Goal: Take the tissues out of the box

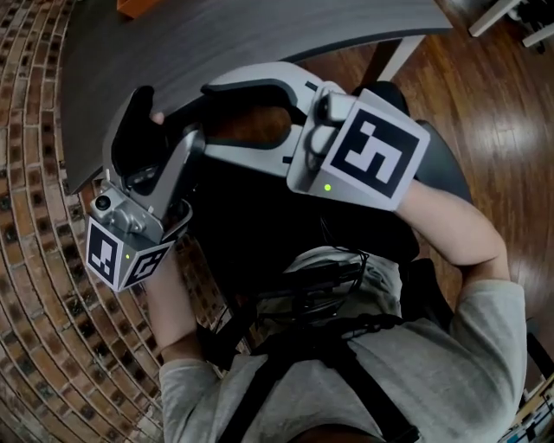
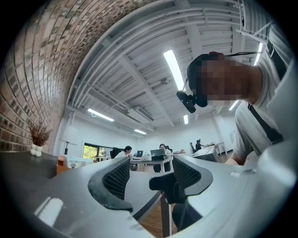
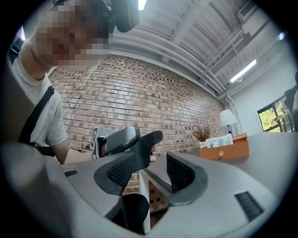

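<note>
An orange box (image 3: 223, 149) with a pale tissue pack in its top stands far back on the dark grey table (image 1: 260, 35). Its corner shows at the top edge of the head view (image 1: 138, 7) and small in the left gripper view (image 2: 61, 165). Both grippers hang close to my body at the table's near edge, far from the box. My left gripper (image 1: 160, 130) (image 2: 151, 174) is shut, and nothing sits between its black pads. My right gripper (image 1: 203, 112) (image 3: 153, 172) points left toward the left gripper. Its pads are drawn close together with nothing between them.
A brick wall (image 1: 35, 260) runs along the left. By the box are a dried plant in a vase (image 3: 202, 135) and a white lamp (image 3: 228, 118). A white table leg (image 1: 402, 56) meets the wood floor (image 1: 511, 130). A black seat (image 1: 446, 164) is under me.
</note>
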